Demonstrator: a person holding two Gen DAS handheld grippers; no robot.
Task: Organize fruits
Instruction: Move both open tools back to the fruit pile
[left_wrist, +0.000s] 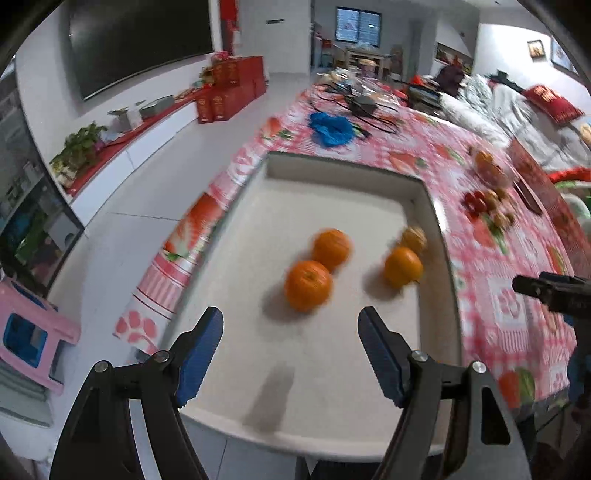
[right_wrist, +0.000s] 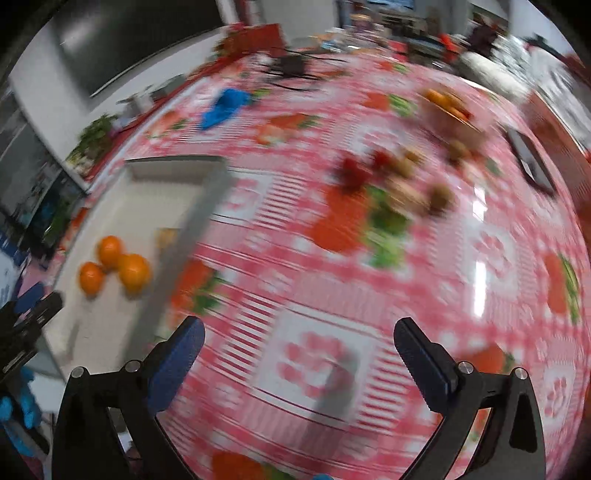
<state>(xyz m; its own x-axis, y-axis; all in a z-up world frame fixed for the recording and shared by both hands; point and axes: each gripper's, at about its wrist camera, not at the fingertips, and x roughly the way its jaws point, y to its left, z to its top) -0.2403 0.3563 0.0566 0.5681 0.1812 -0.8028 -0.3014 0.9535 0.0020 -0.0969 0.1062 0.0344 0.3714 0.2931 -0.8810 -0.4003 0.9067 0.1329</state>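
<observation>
On the left side of the desk (right_wrist: 480, 236), a white tray (left_wrist: 436, 229) is sitting with three oranges (left_wrist: 308, 284) in it. A small brown fruit (left_wrist: 414, 239) is lying by the tray's right wall, just behind one orange. The left tool (left_wrist: 291, 354) is hanging over the near part of the tray. Its blue pads are standing apart and nothing is between them, so it is let go and holding nothing.

Moving right, the right tool (right_wrist: 299, 365) is hanging over the bare red and white cloth (right_wrist: 317, 354), past the tray's right wall. It is spread wide and empty too.

Farther right and farther back, the loose fruits (right_wrist: 399, 184) are lying in a little heap, red ones and brown ones. They are blurry, so I cannot tell what kind they are. They are lying ahead of the right tool and a bit to its right. The right hand is the nearer one, so I think it is the one to reach for them next.
</observation>
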